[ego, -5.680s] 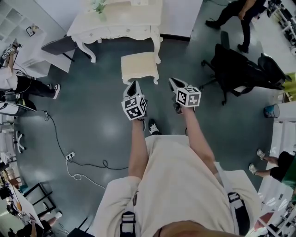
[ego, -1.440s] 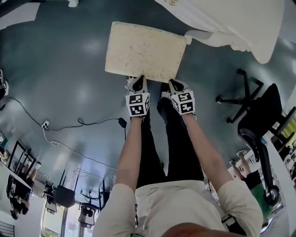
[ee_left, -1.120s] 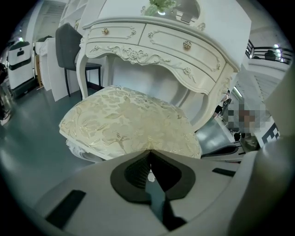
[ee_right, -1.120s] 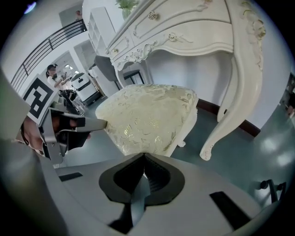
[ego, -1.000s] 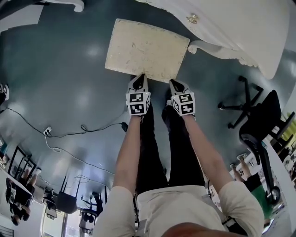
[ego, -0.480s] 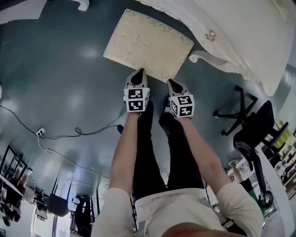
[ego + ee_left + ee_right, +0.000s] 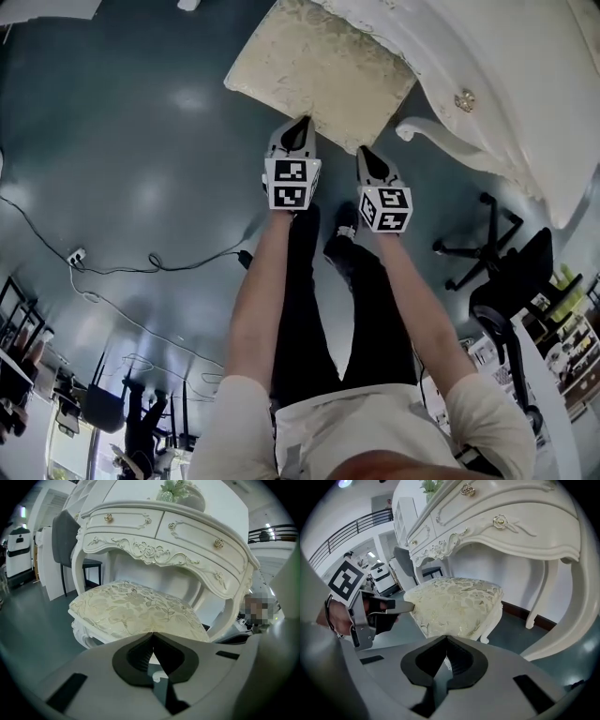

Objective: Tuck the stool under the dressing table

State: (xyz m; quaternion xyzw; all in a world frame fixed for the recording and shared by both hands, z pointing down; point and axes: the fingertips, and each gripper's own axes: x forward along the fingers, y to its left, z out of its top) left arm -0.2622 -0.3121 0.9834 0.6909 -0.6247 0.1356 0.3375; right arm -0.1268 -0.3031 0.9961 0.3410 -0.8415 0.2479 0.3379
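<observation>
Cream stool (image 7: 323, 66) just beyond closed left claw (image 7: 300, 123), closed right claw (image 7: 364, 151)

Cream short-sleeved T-shirt (image 7: 370, 439), black trousers (image 7: 298, 319), apparently dark shoes (image 7: 339, 246); the pale grey left gripper (image 7: 300, 125) and right gripper (image 7: 365, 154) each carry a black-and-white marker cube (image 7: 292, 184).

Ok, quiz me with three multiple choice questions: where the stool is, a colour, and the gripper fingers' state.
1. The stool stands: A on the tabletop; B partly under the dressing table; C lying on its side.
2. Its cushion is: A cream; B red; C black.
3. The fingers of the left gripper and right gripper are: A wide apart; B half open; C shut.
Answers: B, the table's top overlaps its far corner; A, pale floral fabric; C, each pair meets at the tips.
</observation>
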